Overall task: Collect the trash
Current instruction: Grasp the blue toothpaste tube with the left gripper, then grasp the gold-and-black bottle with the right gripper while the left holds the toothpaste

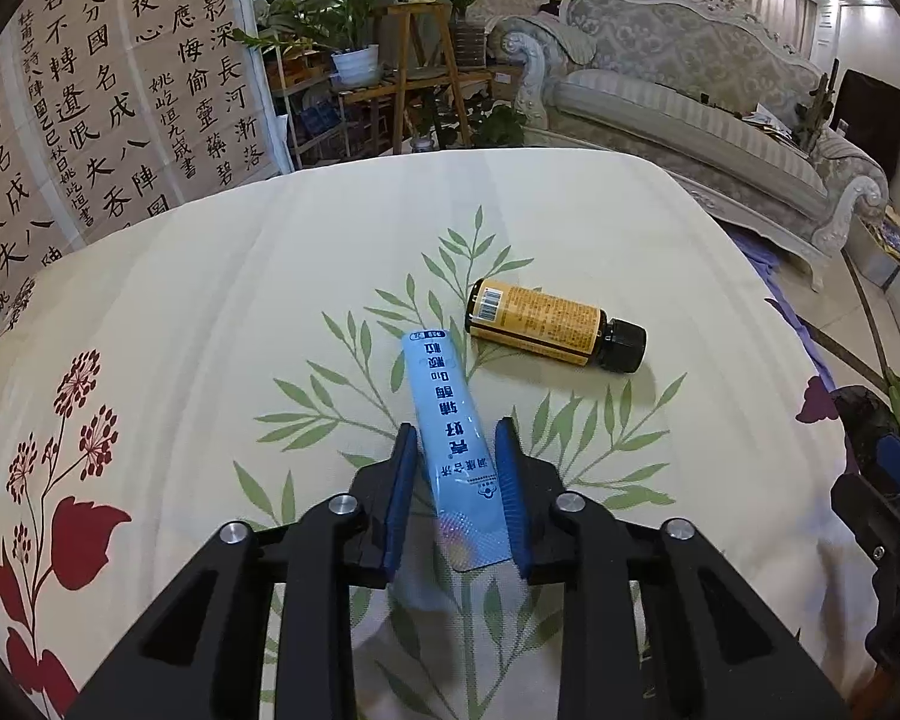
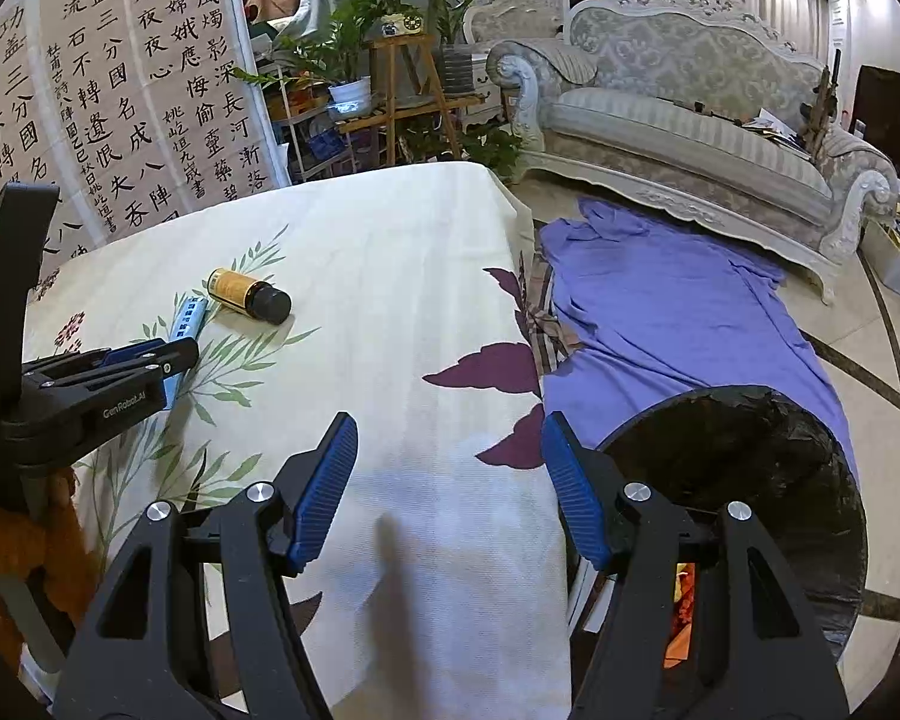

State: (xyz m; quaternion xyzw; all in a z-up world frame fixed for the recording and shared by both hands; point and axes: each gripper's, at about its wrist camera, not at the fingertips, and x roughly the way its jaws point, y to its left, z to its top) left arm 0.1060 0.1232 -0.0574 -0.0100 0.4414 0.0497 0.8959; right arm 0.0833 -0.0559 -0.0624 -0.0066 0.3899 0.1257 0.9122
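A light blue sachet (image 1: 450,426) with printed characters lies between the blue pads of my left gripper (image 1: 457,435), whose jaws stand close on both its sides, just above the floral tablecloth (image 1: 210,300). A brown bottle (image 1: 555,324) with a yellow label and black cap lies on its side just beyond. In the right wrist view the sachet (image 2: 189,318), the bottle (image 2: 247,295) and the left gripper (image 2: 181,354) sit at the left. My right gripper (image 2: 444,444) is open and empty over the table's right edge, beside a black-lined bin (image 2: 750,480).
A purple cloth (image 2: 678,312) lies on the floor right of the table. A grey sofa (image 2: 690,120) stands behind it. Calligraphy panels (image 2: 120,90) and a plant stand (image 2: 402,78) are at the back.
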